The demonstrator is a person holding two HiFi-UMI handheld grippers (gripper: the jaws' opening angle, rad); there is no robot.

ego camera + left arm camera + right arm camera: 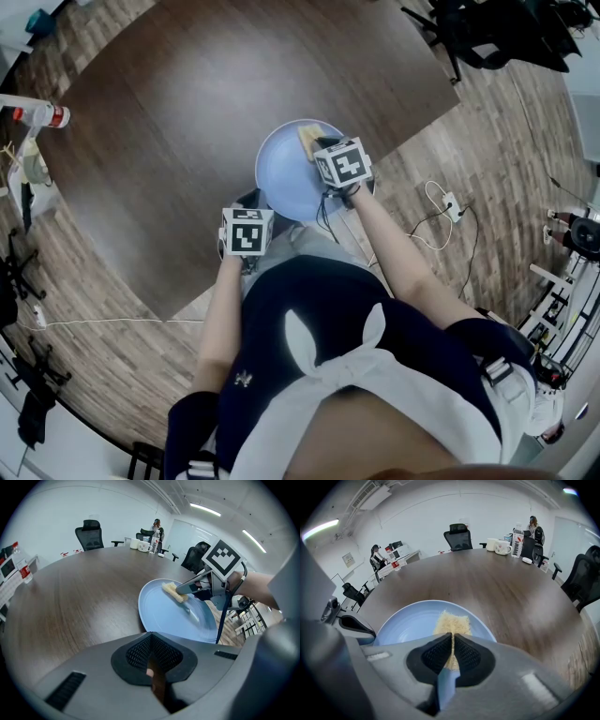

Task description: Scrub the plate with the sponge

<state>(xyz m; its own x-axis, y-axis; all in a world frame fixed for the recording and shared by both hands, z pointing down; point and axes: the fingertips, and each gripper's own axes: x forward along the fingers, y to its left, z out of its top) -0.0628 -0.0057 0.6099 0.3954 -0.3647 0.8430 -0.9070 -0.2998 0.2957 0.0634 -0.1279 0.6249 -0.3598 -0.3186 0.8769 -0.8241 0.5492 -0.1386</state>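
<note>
The right gripper (452, 644) is clamped on the yellow rectangular sponge (452, 623), which presses on the round pale-blue plate (408, 623) at the dark wooden table's (187, 122) near edge. The left gripper's (151, 651) jaws sit together (seemingly empty) beside the plate's rim.

There is one bench (187, 141), one plate (281, 178), one sponge (452, 620), two mugs (502, 548), two bottles (517, 540) and two tools, the left hand-held gripper (151, 641) and the right hand-held gripper (453, 639).
</note>
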